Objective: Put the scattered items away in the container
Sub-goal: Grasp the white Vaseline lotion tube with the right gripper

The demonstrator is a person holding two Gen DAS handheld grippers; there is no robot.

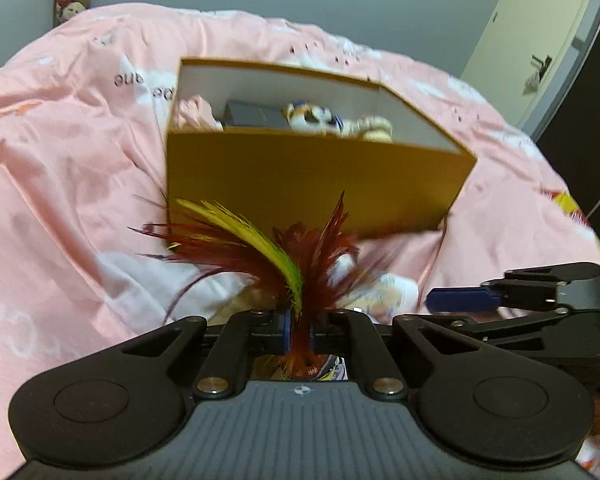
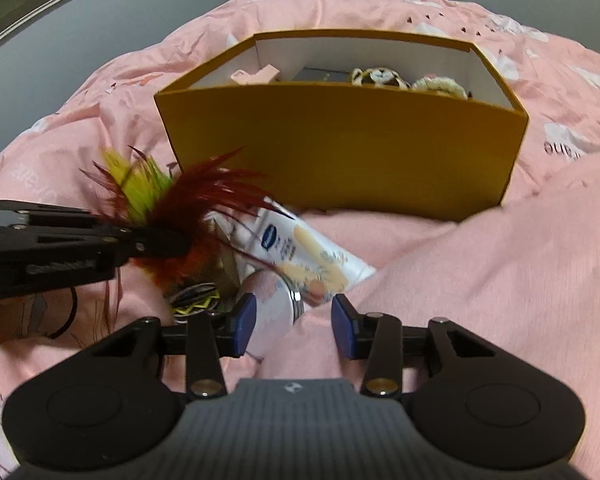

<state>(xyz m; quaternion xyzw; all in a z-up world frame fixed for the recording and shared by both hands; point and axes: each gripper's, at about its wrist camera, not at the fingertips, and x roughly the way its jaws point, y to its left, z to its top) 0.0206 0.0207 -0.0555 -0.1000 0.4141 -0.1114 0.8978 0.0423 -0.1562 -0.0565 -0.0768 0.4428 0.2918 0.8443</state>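
Shuttlecock [image 1: 296,280] is pinched by its feathers in left gripper [image 1: 299,334], just short of box [image 1: 300,188]. Right gripper [image 2: 294,322] is spread around tube [image 2: 300,256] cap. Risk: feathers may slip or snag on box wall.

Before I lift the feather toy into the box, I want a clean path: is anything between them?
Only the box's near wall stands between; the feather toy, held in the left gripper, sits below its rim.
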